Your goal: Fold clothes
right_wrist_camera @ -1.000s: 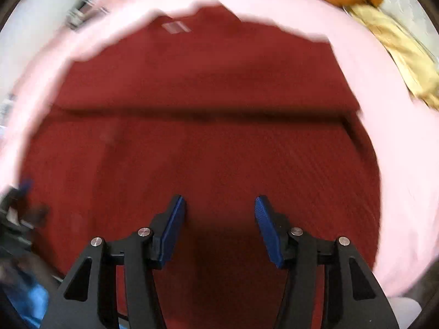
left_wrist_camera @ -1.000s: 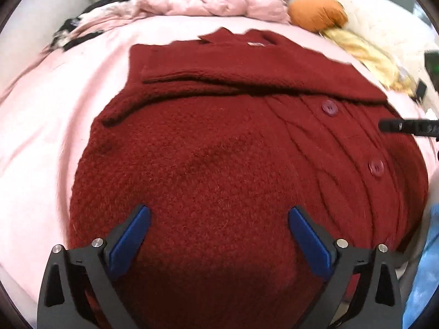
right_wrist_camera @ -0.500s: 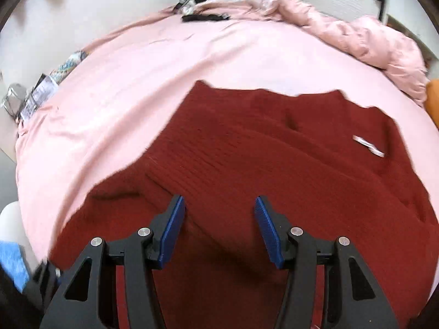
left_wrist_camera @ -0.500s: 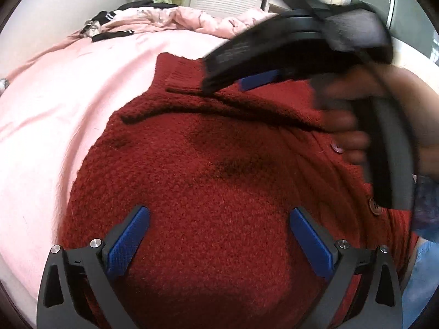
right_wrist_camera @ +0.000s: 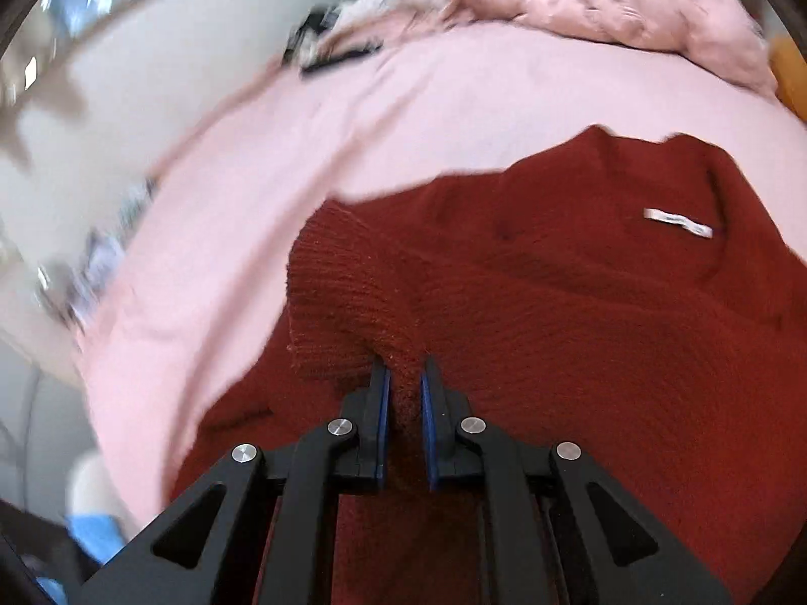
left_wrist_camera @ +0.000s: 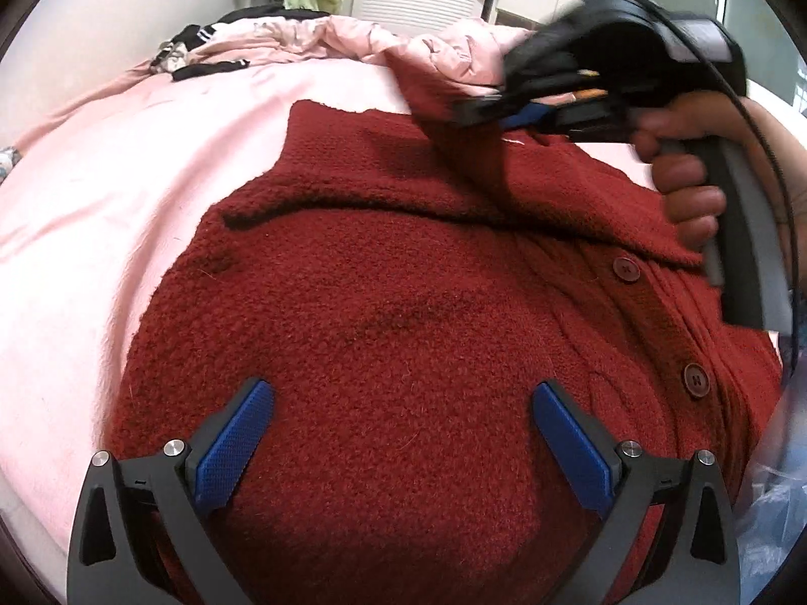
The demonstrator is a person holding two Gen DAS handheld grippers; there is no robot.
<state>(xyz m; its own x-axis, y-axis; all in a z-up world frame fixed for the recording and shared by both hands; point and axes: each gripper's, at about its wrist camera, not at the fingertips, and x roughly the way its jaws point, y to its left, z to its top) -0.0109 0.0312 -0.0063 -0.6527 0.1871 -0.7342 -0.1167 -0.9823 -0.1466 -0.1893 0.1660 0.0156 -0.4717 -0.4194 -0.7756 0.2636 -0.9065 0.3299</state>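
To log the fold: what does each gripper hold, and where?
Right gripper pinches the red cardigan at its ribbed sleeve cuff; left gripper holds nothing.

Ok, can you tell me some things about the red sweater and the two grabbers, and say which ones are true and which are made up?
1. The right gripper is pinching a fold of the red sweater. True; its jaws have just closed on the knit.
2. The left gripper is squeezing the sweater too. False: its jaws stand wide open above it, holding nothing.
3. The sweater lies on a pink bed sheet. True.
4. The sweater has a zipper down the front. False: it has round buttons.
5. A white label shows inside the sweater's neck. True.
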